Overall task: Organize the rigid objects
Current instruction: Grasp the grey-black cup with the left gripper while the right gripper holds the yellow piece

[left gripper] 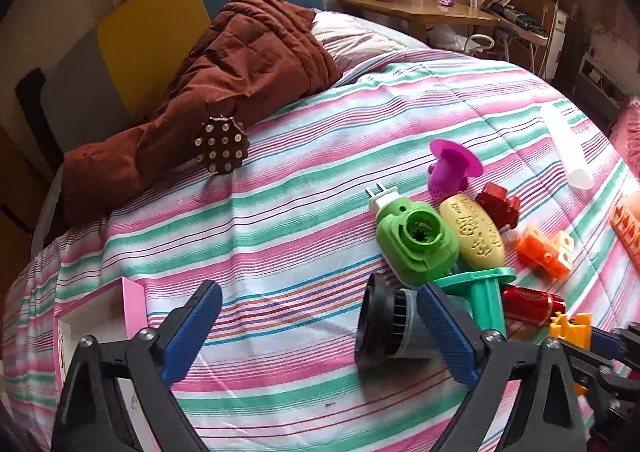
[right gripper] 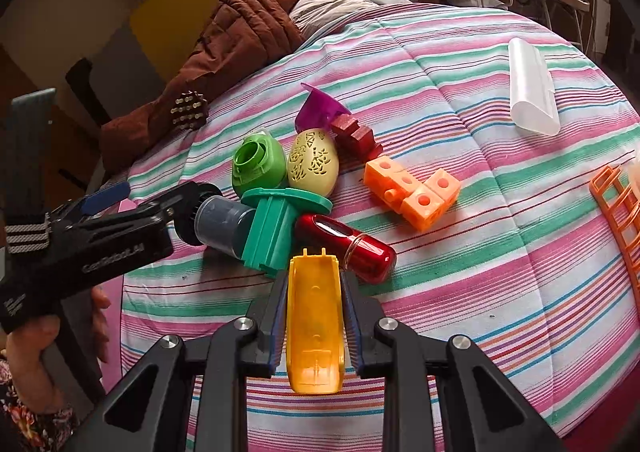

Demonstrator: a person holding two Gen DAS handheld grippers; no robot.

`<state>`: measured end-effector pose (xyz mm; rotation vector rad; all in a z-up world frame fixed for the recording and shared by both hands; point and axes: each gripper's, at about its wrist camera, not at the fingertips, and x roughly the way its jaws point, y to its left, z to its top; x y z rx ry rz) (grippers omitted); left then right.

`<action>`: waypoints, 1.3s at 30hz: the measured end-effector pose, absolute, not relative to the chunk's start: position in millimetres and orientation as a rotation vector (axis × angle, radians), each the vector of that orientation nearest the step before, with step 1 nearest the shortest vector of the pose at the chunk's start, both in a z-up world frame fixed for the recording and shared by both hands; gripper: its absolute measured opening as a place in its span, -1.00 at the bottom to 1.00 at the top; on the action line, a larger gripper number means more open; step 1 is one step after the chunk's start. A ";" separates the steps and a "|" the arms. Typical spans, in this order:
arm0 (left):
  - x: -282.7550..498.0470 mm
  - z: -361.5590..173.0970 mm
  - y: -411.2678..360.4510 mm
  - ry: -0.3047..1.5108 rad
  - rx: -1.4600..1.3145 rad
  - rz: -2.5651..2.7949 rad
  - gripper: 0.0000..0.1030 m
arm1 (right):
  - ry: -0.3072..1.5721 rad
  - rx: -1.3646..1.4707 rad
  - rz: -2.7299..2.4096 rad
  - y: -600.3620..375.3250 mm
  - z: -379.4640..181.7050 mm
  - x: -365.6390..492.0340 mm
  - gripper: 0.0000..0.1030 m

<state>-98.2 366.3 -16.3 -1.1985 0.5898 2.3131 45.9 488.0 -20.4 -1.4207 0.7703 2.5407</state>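
My left gripper (left gripper: 320, 332) stands open over the striped bedspread (left gripper: 280, 220). A grey cylinder with a black ribbed cap (left gripper: 390, 328) lies between its fingers, close against the right blue pad (left gripper: 448, 336). My right gripper (right gripper: 314, 292) is shut on a yellow plastic piece (right gripper: 316, 328), held above the bed. Just beyond lies a heap: a green plug-in device (right gripper: 258, 164), a cream egg-shaped case (right gripper: 314, 162), a teal T-shaped piece (right gripper: 272, 228), a red capsule (right gripper: 348, 248), orange blocks (right gripper: 412, 192), a dark red toothed piece (right gripper: 356, 136) and a purple funnel (right gripper: 316, 108).
An open pink box (left gripper: 104, 316) sits at the bed's near left. A brown jacket (left gripper: 224, 80) with a studded disc (left gripper: 221, 148) lies at the back left. A translucent tube (right gripper: 532, 88) and an orange rack (right gripper: 616, 208) lie to the right. A wooden desk (left gripper: 420, 8) stands behind the bed.
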 end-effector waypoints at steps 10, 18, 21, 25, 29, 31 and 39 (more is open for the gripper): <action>-123.1 -26.5 290.5 0.312 -1.334 2.384 0.73 | 0.767 -1.409 2.555 486.0 -17.8 44.2 -0.53; -124.1 -24.3 249.0 0.145 -1.396 2.394 0.65 | 0.750 -1.400 2.552 487.7 -17.5 45.2 -0.53; -123.5 -18.9 241.7 0.171 -1.400 2.426 0.65 | 0.740 -1.406 2.550 486.5 -18.0 44.6 -0.53; -116.3 -8.7 233.9 0.133 -1.356 2.427 0.63 | 0.739 -1.401 2.551 485.2 -17.5 45.2 -0.53; -94.4 17.6 258.9 0.296 -1.124 2.419 0.82 | 0.742 -1.400 2.555 484.5 -17.1 44.9 -0.53; -85.5 23.6 282.8 0.476 -1.013 2.358 0.88 | 0.744 -1.403 2.558 483.9 -17.2 45.1 -0.53; -61.4 -26.7 359.3 1.437 -0.749 1.954 0.84 | 0.782 -1.398 2.545 487.6 -18.1 45.6 -0.53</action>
